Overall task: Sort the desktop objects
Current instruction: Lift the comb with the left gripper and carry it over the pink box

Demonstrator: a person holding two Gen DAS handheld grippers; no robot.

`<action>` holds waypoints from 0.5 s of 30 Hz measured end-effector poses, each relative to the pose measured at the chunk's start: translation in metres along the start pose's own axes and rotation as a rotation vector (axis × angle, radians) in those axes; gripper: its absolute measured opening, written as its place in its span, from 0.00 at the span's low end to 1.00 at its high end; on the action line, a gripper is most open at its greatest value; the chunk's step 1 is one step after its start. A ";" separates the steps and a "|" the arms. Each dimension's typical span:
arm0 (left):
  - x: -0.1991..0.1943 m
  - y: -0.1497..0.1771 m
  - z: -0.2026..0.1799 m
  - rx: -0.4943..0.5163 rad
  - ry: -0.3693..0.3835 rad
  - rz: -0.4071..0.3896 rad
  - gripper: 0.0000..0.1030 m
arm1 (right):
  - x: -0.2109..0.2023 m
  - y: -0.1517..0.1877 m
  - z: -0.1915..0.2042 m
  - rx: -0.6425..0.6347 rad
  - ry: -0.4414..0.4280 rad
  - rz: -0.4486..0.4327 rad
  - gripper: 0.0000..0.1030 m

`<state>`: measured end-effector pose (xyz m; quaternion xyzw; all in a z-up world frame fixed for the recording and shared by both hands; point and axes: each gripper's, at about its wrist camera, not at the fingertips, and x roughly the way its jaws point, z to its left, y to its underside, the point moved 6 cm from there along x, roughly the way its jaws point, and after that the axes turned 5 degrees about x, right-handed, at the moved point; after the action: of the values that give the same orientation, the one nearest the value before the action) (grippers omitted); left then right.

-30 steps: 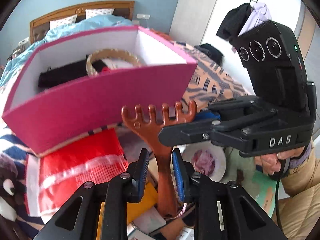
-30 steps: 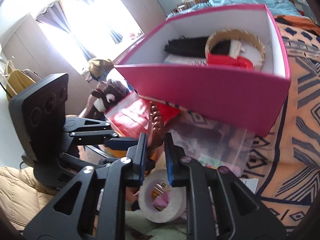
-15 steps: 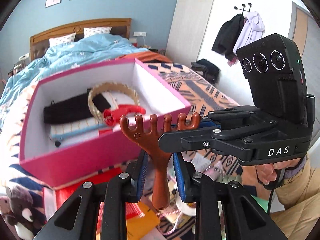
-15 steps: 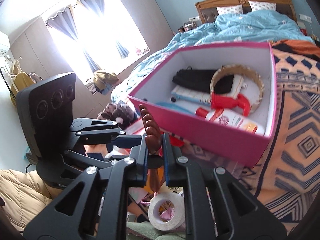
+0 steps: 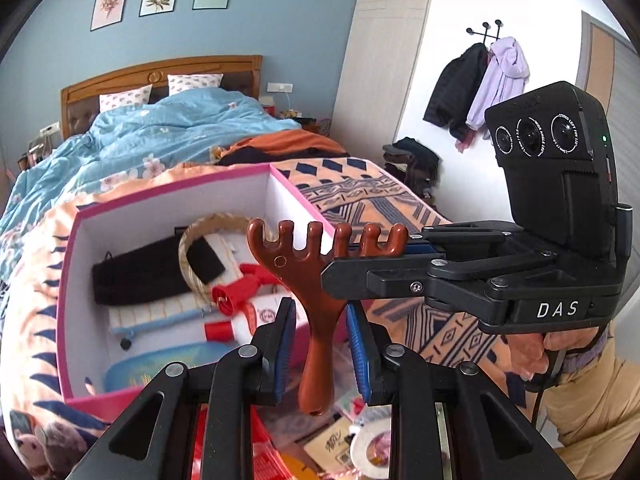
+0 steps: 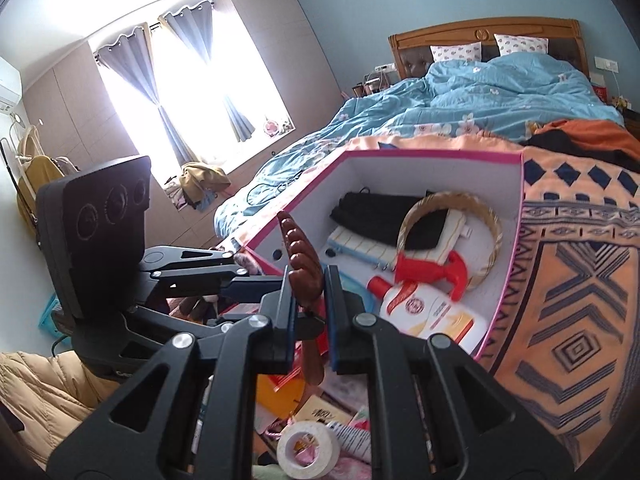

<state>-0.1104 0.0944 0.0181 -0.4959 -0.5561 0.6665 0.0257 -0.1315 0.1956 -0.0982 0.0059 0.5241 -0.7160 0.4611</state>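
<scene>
A brown wooden claw-shaped massager [image 5: 318, 300] hangs upright in the air in front of a pink box [image 5: 172, 196]. My right gripper [image 6: 307, 300] is shut on its forked head [image 6: 302, 264]. My left gripper [image 5: 321, 338] is open, its blue pads either side of the handle without clear contact. The box, white inside [image 6: 436, 168], holds a black pouch [image 5: 136, 276], a woven ring [image 6: 486, 220], a red-capped white bottle [image 6: 428, 308] and a blue-striped item.
The box sits on an orange patterned blanket [image 6: 572, 280] on a bed with a blue quilt [image 5: 160, 136]. Below the grippers lie a tape roll [image 6: 308, 450], red packaging [image 5: 224, 456], yellow paper and booklets. A plush toy [image 5: 36, 440] lies at the lower left.
Both grippers rose with the massager, so the box now shows from above with its contents. The left pads stand wider apart around the handle than before.
</scene>
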 end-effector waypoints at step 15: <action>0.015 -0.040 0.014 -0.008 -0.005 -0.018 0.25 | -0.001 -0.041 -0.015 -0.037 0.026 -0.028 0.13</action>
<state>-0.1483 0.1083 0.0380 -0.4892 -0.5632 0.6653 0.0283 -0.1647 0.2085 -0.0737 -0.0006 0.5433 -0.7123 0.4444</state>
